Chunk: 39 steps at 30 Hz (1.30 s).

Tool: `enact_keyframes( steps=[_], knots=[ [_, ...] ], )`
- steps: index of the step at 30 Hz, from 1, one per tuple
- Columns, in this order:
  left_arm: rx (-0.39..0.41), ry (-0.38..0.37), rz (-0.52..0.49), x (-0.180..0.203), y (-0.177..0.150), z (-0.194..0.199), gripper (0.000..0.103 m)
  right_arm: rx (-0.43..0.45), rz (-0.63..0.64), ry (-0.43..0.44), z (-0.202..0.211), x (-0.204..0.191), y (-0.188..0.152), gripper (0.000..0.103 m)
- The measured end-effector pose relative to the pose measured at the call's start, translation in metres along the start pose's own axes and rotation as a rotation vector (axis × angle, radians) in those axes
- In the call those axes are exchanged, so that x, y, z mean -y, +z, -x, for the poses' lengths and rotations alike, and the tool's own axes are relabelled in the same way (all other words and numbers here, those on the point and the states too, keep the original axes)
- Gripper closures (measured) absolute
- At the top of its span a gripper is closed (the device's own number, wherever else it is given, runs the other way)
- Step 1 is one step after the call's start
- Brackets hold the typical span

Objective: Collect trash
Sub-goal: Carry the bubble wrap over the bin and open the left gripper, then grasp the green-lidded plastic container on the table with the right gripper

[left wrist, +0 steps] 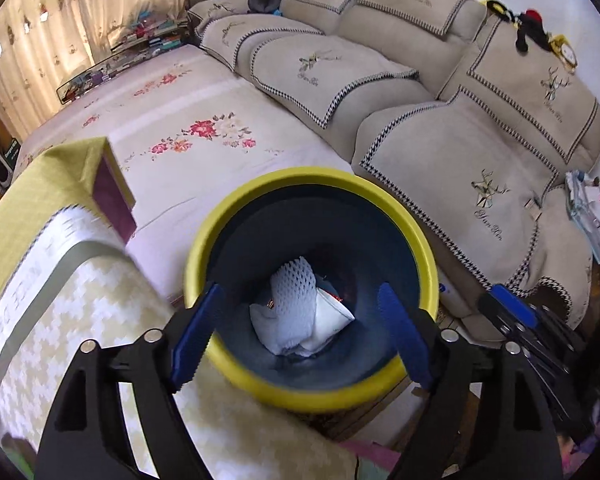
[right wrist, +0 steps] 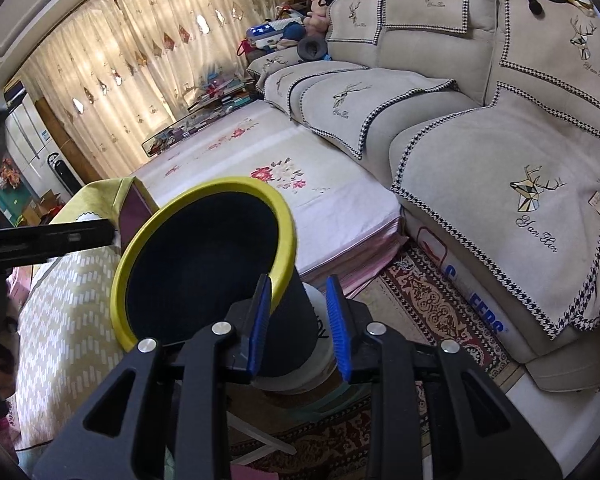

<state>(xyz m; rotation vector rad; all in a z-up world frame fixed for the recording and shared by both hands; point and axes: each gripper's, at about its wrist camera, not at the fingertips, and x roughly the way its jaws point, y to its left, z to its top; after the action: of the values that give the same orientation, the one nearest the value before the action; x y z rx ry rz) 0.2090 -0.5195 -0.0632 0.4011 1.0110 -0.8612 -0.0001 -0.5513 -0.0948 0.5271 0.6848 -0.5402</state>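
White foam netting and wrappers (left wrist: 300, 312) lay at the bottom of the yellow-rimmed bin (left wrist: 428, 256), dropped where trash belongs. My left tongs (left wrist: 300, 340) hung wide open and empty above its mouth. My right tongs (right wrist: 298, 326) pinched the bin's near rim, apparently to steady it, beside the sofa (left wrist: 480, 152) at far right.
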Motion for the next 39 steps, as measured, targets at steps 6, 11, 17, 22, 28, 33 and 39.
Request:
enact_keyframes(
  steps=[6, 11, 17, 22, 28, 33, 39],
  knots=[
    [0.128, 0.027, 0.055, -0.040, -0.053, 0.083, 0.014, -0.024, 0.050, 0.041, -0.002, -0.027, -0.004, 0.073],
    [0.269, 0.133, 0.209, -0.110, -0.120, 0.170, 0.010, -0.049, 0.121, 0.113, -0.004, -0.072, -0.010, 0.072],
    [0.388, 0.416, 0.384, -0.191, -0.213, 0.252, 0.006, -0.082, 0.244, 0.219, -0.002, -0.147, -0.021, 0.072],
    [0.415, 0.618, 0.522, -0.260, -0.276, 0.290, 0.005, -0.095, 0.364, 0.302, 0.009, -0.220, -0.037, 0.072],
    [0.472, 0.705, 0.552, -0.309, -0.309, 0.289, 0.005, -0.122, 0.482, 0.439, 0.026, -0.298, -0.061, 0.071],
    [0.531, 0.747, 0.529, -0.316, -0.316, 0.272, 0.005, -0.149, 0.572, 0.529, 0.036, -0.351, -0.077, 0.071],
    [0.544, 0.716, 0.554, -0.322, -0.322, 0.269, 0.005, -0.149, 0.584, 0.616, 0.044, -0.382, -0.085, 0.055]
  ],
)
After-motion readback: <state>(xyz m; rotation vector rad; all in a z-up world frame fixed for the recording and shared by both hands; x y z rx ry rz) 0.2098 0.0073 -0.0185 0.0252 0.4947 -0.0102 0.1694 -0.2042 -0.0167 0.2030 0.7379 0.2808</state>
